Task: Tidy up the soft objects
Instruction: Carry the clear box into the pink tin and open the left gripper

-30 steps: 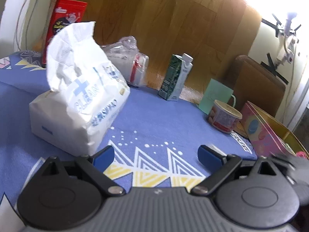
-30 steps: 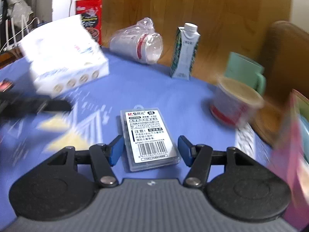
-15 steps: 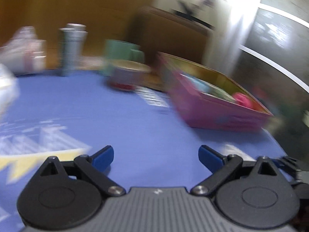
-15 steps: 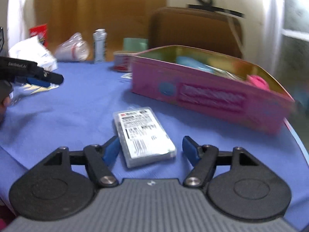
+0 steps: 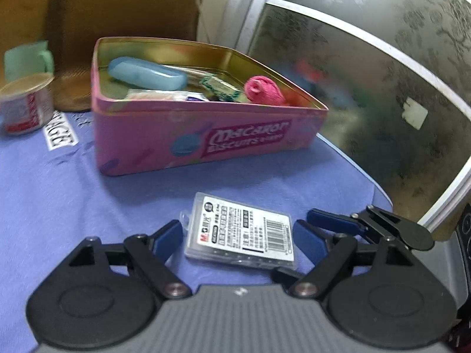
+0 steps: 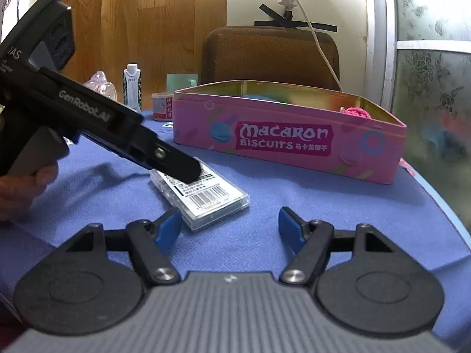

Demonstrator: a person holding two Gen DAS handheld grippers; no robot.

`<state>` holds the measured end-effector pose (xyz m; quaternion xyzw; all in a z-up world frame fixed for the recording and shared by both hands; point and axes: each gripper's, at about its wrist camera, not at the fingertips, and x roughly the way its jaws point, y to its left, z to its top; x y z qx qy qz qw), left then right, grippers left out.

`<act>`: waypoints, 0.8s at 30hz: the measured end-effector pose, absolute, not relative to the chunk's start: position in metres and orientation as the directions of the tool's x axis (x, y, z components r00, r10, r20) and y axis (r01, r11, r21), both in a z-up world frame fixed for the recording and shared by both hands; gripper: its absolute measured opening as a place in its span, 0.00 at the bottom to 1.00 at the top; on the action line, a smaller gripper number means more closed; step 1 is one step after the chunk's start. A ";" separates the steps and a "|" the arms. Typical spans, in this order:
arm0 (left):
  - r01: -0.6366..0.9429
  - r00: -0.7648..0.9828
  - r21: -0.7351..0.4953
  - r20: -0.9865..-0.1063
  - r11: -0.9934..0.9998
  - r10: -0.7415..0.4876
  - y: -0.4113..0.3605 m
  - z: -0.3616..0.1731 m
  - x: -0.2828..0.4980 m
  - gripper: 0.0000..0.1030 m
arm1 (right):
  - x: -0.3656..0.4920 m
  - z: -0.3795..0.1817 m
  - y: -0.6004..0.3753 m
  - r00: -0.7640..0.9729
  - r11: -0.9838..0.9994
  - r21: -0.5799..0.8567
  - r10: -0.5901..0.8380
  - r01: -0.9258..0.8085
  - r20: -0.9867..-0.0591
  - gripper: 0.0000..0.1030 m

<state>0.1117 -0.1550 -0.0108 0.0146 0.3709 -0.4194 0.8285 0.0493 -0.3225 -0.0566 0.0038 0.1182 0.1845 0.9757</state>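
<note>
A clear plastic case with a barcode label (image 5: 240, 231) lies flat on the blue cloth, between the open fingers of my left gripper (image 5: 238, 238). In the right wrist view the case (image 6: 203, 194) lies just ahead and left of my open, empty right gripper (image 6: 229, 226), with the left gripper's black body (image 6: 97, 123) reaching over it from the left. Behind stands an open pink Macaron Biscuits tin (image 5: 206, 141), also in the right wrist view (image 6: 288, 144). It holds a blue case (image 5: 147, 73), a pink soft ball (image 5: 263, 89) and small packets.
A small red-and-white tub (image 5: 25, 103), a green mug (image 5: 26, 58) and a brown chair back (image 6: 270, 53) stand behind the tin. A milk carton (image 6: 132, 85) and a plastic bag sit far left. The table edge and a frosted glass door (image 5: 382, 88) are at right.
Both grippers have swung right from the tissue pack toward the pink tin. The left gripper now straddles the clear case, which earlier lay between the right gripper's fingers.
</note>
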 end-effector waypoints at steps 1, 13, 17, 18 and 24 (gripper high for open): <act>0.714 0.365 -0.285 -0.628 0.639 -0.687 -0.157 -0.011 0.110 0.82 | 0.050 -0.057 -0.323 0.903 0.930 0.052 0.365 -0.363 -0.225 0.72; 0.716 0.382 -0.293 -0.595 0.634 -0.707 -0.164 0.012 0.107 0.76 | 0.045 -0.054 -0.319 0.905 0.919 0.050 0.394 -0.391 -0.161 0.67; 0.740 0.436 -0.242 -0.537 0.628 -0.722 -0.173 0.044 0.116 0.76 | 0.042 -0.029 -0.329 0.926 0.927 0.038 0.376 -0.374 -0.048 0.66; 0.741 0.452 -0.226 -0.527 0.632 -0.720 -0.177 0.051 0.121 0.76 | 0.044 -0.022 -0.331 0.929 0.929 0.028 0.370 -0.370 -0.024 0.66; 0.687 0.579 -0.145 -0.483 0.712 -0.657 -0.211 0.077 0.175 0.83 | 0.090 0.017 -0.336 0.941 0.943 -0.024 0.334 -0.333 0.052 0.67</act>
